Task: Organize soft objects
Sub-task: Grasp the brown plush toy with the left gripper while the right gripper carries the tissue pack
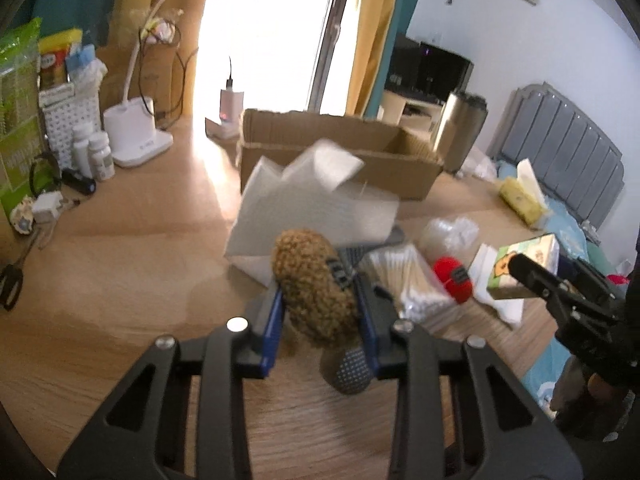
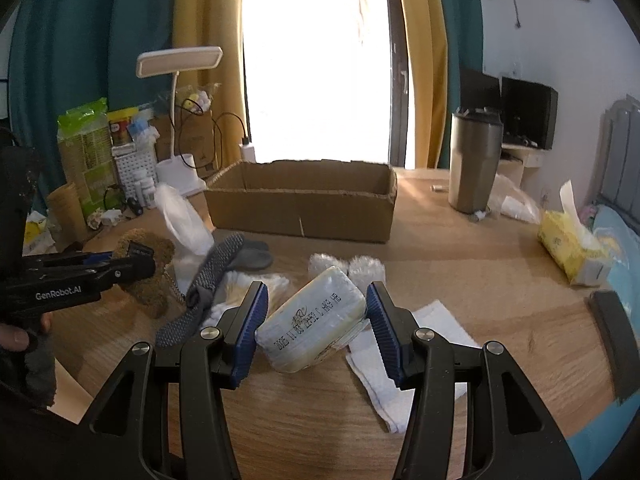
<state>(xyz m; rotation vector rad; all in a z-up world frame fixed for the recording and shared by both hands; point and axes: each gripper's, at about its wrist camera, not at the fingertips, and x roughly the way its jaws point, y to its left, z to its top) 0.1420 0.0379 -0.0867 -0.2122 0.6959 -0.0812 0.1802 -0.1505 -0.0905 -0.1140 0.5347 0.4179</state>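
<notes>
My left gripper (image 1: 320,312) is shut on a brown curly plush toy (image 1: 316,288) and holds it above the wooden table; it also shows in the right wrist view (image 2: 148,272). A grey knitted slipper (image 2: 208,280) lies under it. My right gripper (image 2: 316,320) has its jaws around a small tissue pack (image 2: 316,324), which touches the left pad, with a gap at the right pad. The pack also shows in the left wrist view (image 1: 524,264). An open cardboard box (image 2: 304,200) stands behind. A red yarn ball (image 1: 454,278) and a cotton-swab bag (image 1: 408,280) lie between the grippers.
White folded towels (image 2: 400,368) lie under the right gripper. A steel tumbler (image 2: 474,160) and a yellow tissue pack (image 2: 572,248) are at the right. A white desk lamp (image 1: 136,136), bottles (image 1: 94,152) and packets crowd the left. White paper sheets (image 1: 316,208) lean in front of the box.
</notes>
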